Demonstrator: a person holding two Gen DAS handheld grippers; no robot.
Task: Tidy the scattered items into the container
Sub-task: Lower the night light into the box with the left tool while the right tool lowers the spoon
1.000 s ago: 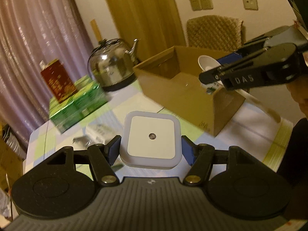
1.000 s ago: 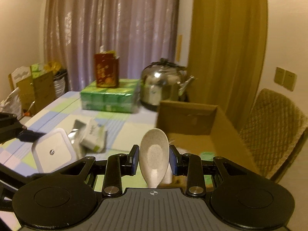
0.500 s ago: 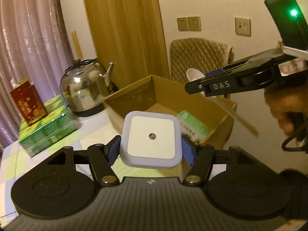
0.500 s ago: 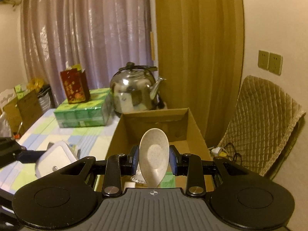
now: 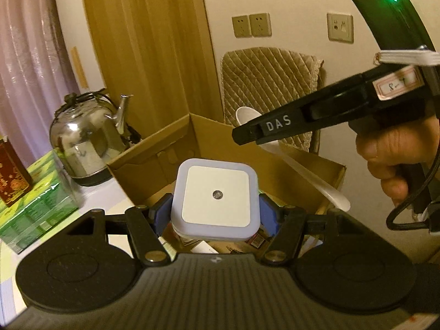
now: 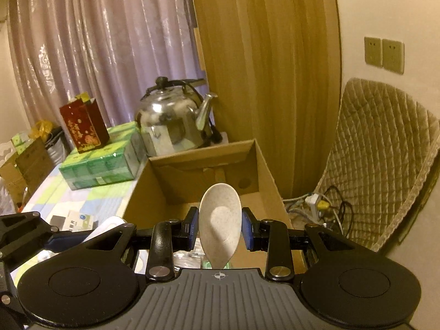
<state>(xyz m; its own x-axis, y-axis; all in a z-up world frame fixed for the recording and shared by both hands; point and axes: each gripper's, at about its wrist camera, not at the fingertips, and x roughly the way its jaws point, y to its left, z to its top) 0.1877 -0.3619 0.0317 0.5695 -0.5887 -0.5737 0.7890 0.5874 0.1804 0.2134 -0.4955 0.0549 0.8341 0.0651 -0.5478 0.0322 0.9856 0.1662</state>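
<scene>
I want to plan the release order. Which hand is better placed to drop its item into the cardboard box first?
Left, probably. The left gripper holds the square night light directly above the cardboard box interior. The right gripper holds the spoon nearer the box's front edge.

Box floor: mostly covered in the left wrist view by the square white night light and the left tool; only scraps of small packets were seen, too small to be identified.
Spoon handle: hidden in the right wrist view behind the right tool; only the bowl of the spoon was shown.
Hand: the hand on the right tool was cut off by the picture's right edge.
Red carton: the red carton was cropped at the left edge; its print could not be read.
Counter items: the flat packets on the counter were partly blocked by the left tool.
</scene>
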